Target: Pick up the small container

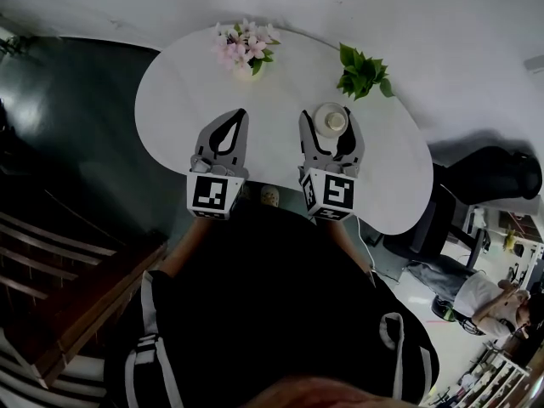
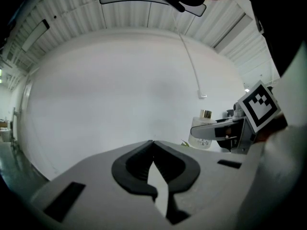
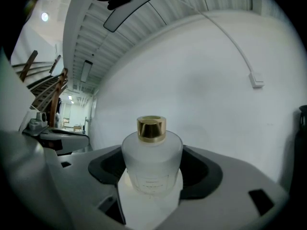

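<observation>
Right now your right gripper [image 1: 330, 117] has its two jaws closed against the sides of the small frosted-glass container with the gold cap [image 3: 151, 159]. In the right gripper view it stands upright in the lower middle of the frame, and the dark pads [image 3: 199, 171] press on it from either side. In the head view that same container [image 1: 331, 121] sits right of centre, over the white rounded table [image 1: 187, 92], enclosed by the grey jaws. Whether its base touches the tabletop cannot be told.

Your left gripper [image 1: 241, 116] lies just beside the right one, towards the left of the frame. Its jaws are pressed together at the tips with nothing between them, and only a narrow gap shows lower down in the left gripper view. That view also catches the container at the right edge of the frame, with a grey jaw of the right gripper crossing in front of it.

At the top of the head view, a small pot of pink and white flowers [image 1: 245, 48] stands on the table's far edge. A leafy green plant [image 1: 361, 72] stands to its right.
</observation>
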`<state>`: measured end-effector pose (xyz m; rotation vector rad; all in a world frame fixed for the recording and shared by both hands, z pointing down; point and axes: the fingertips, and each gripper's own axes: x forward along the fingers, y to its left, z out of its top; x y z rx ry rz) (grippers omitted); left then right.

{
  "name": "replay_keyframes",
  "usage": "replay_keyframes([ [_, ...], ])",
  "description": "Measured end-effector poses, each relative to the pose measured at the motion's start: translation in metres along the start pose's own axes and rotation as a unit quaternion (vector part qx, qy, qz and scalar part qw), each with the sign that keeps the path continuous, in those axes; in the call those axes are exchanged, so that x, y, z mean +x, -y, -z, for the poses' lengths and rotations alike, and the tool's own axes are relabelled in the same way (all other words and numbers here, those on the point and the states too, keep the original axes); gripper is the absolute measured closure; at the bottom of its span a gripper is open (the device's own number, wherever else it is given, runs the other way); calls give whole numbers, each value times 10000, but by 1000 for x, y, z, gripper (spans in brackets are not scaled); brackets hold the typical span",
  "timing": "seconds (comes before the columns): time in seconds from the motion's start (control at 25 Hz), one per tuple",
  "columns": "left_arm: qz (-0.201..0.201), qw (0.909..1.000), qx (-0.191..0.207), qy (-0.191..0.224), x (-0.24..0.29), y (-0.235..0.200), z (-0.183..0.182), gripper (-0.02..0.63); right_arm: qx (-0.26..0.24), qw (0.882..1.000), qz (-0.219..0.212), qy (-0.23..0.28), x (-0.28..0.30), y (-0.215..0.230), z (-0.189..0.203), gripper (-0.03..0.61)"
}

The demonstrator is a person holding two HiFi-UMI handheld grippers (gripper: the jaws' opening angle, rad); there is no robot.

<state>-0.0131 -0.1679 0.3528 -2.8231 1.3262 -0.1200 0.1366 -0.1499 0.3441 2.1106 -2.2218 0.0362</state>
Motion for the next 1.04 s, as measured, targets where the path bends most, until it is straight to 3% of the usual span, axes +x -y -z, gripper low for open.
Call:
replay_keyframes([
  [1.04, 6, 10000, 26, -52, 2, -4, 0, 606, 45, 9993, -274, -267, 5, -12, 16, 242],
])
